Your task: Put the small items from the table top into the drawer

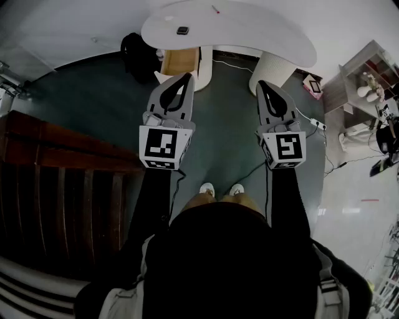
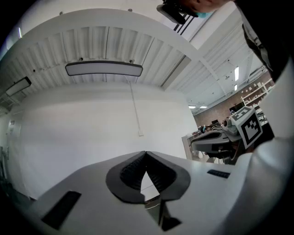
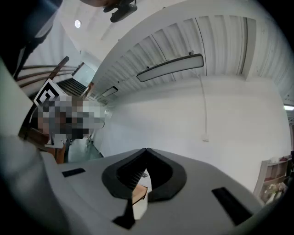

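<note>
Drawer (image 1: 179,61) stands open under the table (image 1: 262,31), left gripper (image 1: 185,76) and right gripper (image 1: 264,83) jaws together, empty

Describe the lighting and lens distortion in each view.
Head view: the fisheye bends straight lines, the white table is bright, and the lower half is very dark. Left gripper view: black corners, and the long ceiling lamp is bowed into an arc. Right gripper view: the same dark corners and a bowed ceiling lamp.

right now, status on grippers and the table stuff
Left gripper shut, empty; right gripper shut, empty. Dark item and red item on table, drawer open. Power strip on floor to the right.
</note>
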Action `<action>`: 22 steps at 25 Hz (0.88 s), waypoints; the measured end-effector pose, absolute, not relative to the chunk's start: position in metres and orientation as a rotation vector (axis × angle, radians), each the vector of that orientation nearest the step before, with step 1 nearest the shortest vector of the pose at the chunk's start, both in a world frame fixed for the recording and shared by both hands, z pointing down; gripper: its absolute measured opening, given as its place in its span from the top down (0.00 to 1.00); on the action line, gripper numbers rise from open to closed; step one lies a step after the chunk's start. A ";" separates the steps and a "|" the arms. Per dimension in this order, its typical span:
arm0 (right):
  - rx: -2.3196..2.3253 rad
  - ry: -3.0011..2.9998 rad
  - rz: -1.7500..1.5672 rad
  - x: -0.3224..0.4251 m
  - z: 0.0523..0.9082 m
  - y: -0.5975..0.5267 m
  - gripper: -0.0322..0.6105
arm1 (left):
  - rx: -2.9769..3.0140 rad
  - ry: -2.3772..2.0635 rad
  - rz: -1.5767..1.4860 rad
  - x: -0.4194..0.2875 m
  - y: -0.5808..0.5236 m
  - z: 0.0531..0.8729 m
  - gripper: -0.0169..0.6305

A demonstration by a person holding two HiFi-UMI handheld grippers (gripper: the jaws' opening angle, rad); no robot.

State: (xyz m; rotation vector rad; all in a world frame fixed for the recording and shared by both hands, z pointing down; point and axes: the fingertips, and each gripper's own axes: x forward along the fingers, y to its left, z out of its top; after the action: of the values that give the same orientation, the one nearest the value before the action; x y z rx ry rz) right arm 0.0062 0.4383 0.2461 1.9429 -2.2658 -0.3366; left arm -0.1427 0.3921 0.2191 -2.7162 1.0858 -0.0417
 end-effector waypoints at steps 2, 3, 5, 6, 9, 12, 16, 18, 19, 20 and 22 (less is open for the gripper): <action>1.946 -2.264 -0.334 0.005 0.246 0.439 0.91 | -2.716 1.086 -0.037 -0.145 0.393 0.218 0.95; 1.947 -2.264 -0.333 0.004 0.246 0.440 0.91 | -2.716 1.085 -0.035 -0.145 0.393 0.217 0.95; 1.948 -2.265 -0.332 0.003 0.246 0.441 0.91 | -2.720 1.086 -0.033 -0.147 0.393 0.217 0.95; 1.947 -2.266 -0.332 0.003 0.245 0.441 0.91 | -2.721 1.087 -0.032 -0.148 0.393 0.216 0.95; 1.956 -2.267 -0.336 0.002 0.243 0.441 0.91 | -2.718 1.090 -0.026 -0.152 0.392 0.215 0.95; 1.990 -2.266 -0.330 0.003 0.241 0.443 0.91 | -2.711 1.089 -0.024 -0.156 0.390 0.214 0.95; 2.034 -2.236 -0.319 0.009 0.241 0.446 0.91 | -2.708 1.074 -0.029 -0.158 0.392 0.215 0.95; 2.046 -2.227 -0.309 0.012 0.243 0.447 0.91 | -2.711 1.073 -0.029 -0.158 0.391 0.217 0.95; 2.047 -2.224 -0.308 0.013 0.244 0.447 0.91 | -2.714 1.073 -0.029 -0.158 0.390 0.217 0.95; 2.044 -2.225 -0.308 0.014 0.244 0.446 0.91 | -2.715 1.074 -0.029 -0.156 0.389 0.218 0.95; 2.034 -2.231 -0.312 0.017 0.243 0.442 0.91 | -2.716 1.071 -0.032 -0.151 0.385 0.219 0.95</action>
State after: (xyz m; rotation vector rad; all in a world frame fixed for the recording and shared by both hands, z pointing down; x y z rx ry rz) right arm 0.0166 0.4422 0.2432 2.0345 -2.2308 -0.3123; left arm -0.1509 0.3855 0.2185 -2.7159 1.0712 -0.0325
